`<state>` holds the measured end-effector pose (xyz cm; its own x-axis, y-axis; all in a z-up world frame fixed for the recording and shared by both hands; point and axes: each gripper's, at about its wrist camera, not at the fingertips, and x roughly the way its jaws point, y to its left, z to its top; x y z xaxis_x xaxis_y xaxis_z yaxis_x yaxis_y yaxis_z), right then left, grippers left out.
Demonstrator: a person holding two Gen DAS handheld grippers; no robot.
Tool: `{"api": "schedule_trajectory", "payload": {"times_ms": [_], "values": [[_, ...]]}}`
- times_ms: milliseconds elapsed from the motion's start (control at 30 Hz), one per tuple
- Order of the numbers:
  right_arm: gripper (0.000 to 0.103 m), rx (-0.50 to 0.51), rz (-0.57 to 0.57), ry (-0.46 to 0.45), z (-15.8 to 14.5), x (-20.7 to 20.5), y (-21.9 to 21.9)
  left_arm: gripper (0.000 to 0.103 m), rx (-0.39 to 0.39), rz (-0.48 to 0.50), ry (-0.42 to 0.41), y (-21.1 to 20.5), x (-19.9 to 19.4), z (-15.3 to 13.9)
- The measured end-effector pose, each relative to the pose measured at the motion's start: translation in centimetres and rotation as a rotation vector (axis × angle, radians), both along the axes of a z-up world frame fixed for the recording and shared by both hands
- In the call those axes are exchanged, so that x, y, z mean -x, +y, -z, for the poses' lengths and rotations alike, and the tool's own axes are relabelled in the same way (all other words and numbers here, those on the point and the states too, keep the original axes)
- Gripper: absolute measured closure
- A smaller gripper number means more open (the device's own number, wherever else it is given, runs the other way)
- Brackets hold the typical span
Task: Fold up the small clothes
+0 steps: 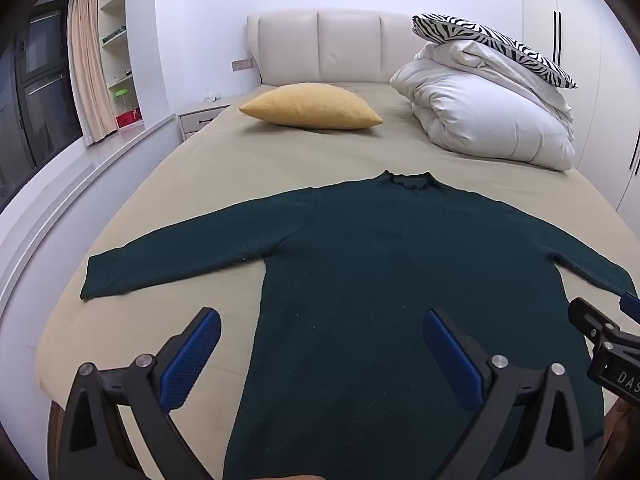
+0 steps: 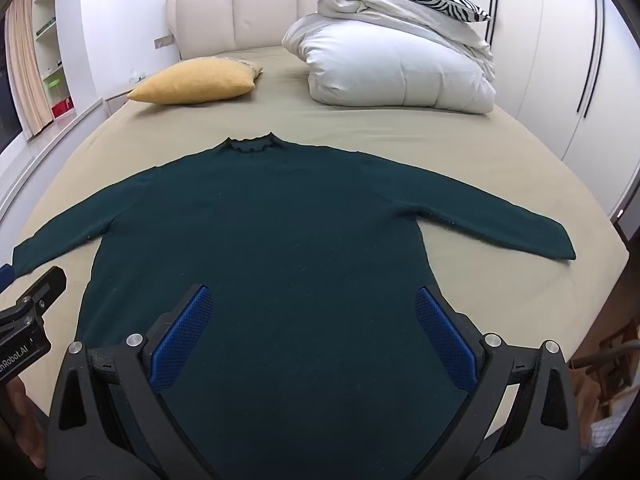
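A dark green long-sleeved sweater [image 1: 384,264] lies flat on the beige bed [image 1: 224,168], collar away from me, both sleeves spread out. It also shows in the right wrist view [image 2: 280,232]. My left gripper [image 1: 322,354] is open and empty above the sweater's lower left edge. My right gripper [image 2: 314,330] is open and empty above the sweater's lower body. Part of the right gripper shows at the right edge of the left wrist view [image 1: 600,340]. Part of the left gripper shows at the left edge of the right wrist view [image 2: 28,308].
A yellow cushion [image 1: 312,106] lies near the head of the bed. A folded white duvet [image 1: 488,116] with a zebra pillow [image 1: 492,46] on top sits at the back right. A window ledge [image 1: 80,176] runs along the left. White wardrobes [image 2: 560,60] stand at the right.
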<state>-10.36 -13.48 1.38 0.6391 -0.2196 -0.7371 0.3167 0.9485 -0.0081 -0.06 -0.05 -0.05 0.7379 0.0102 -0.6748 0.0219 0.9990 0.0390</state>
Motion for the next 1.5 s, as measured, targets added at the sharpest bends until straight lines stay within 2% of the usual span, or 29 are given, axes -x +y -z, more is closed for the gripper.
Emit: {"api": "schedule_trajectory", "payload": {"times_ms": [33,1500], "values": [[0.0,0.022,0.0,0.017,0.0,-0.1,0.1,0.0,0.0,-0.001,0.002,0.0,0.0,0.0],[0.0,0.028,-0.029,0.027,0.3,-0.1,0.8,0.0,0.022,-0.008,0.021,0.6,-0.3,0.3]]}}
